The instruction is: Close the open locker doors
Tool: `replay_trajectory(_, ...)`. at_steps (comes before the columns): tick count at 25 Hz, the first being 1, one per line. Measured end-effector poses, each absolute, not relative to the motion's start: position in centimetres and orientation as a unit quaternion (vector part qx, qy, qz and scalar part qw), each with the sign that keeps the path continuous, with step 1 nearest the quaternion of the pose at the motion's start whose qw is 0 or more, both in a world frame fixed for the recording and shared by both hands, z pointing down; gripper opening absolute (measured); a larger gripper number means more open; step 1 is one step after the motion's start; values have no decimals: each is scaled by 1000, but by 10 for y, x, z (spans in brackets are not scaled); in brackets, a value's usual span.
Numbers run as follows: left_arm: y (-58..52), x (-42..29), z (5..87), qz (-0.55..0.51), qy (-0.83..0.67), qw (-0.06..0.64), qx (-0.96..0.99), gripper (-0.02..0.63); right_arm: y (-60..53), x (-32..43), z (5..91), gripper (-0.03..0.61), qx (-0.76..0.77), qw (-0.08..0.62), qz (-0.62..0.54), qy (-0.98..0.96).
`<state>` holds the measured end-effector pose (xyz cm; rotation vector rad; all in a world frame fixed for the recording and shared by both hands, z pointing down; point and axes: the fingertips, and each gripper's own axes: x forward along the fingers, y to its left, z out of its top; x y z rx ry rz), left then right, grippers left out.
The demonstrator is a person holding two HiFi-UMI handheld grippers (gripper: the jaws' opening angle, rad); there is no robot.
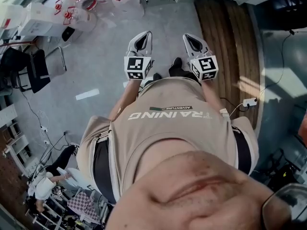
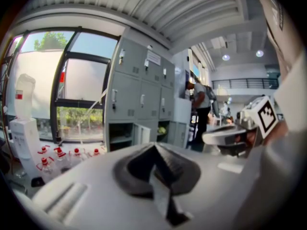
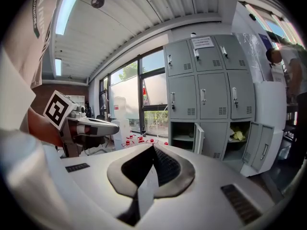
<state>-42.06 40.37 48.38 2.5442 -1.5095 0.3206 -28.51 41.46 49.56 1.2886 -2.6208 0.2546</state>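
The left gripper [image 2: 154, 148] is clenched on nothing, jaws pressed tip to tip. The right gripper [image 3: 152, 151] is likewise shut and empty. They sit side by side in front of the person's chest, pointing away from the body.

The lockers [image 3: 211, 85] stand well ahead of both grippers, out of reach from here. In the right gripper view the bottom row has two doors open. The left door [image 3: 199, 138] is seen edge-on above the jaw tips. The right door [image 3: 261, 150] hangs wide further right, and something yellow [image 3: 236, 136] lies in the compartment it uncovers. The upper rows look shut.

These are probably thin sheet-metal doors: light, stiff and free on their hinges, with smooth paint that pads would slip on. Pinching seems needless. A flat push with closed jaws on the outer face, near the free edge and away from the hinge, should swing each one home. A door may bounce back if its latch does not catch.

Left of the left gripper, bottles [image 2: 57, 155] with red caps stand on the floor below a window [image 2: 81, 85]. The floor [image 1: 110, 56] ahead is smooth and grey, with a wooden strip [image 1: 230, 37] right of the right gripper. Another person [image 2: 199, 107] stands at the lockers' right end, possibly in the right door's path.
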Motion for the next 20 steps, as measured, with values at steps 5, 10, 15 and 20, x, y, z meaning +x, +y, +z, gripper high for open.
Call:
replay_trajectory(5, 359, -393, 480, 112, -504, 86, 852, -5, 357, -263, 496, 14, 425, 101, 75, -896)
replay_trajectory(10, 312, -377, 481, 117, -526, 84, 838, -5, 314, -241, 509, 14, 403, 101, 86, -905)
replay_trajectory(15, 282, -361, 489, 127, -543, 90, 826, -5, 272, -230, 518, 14, 375, 113, 87, -916)
replay_trajectory(20, 261, -365, 490, 127, -554, 103, 817, -5, 233, -234, 515, 14, 369, 117, 75, -919)
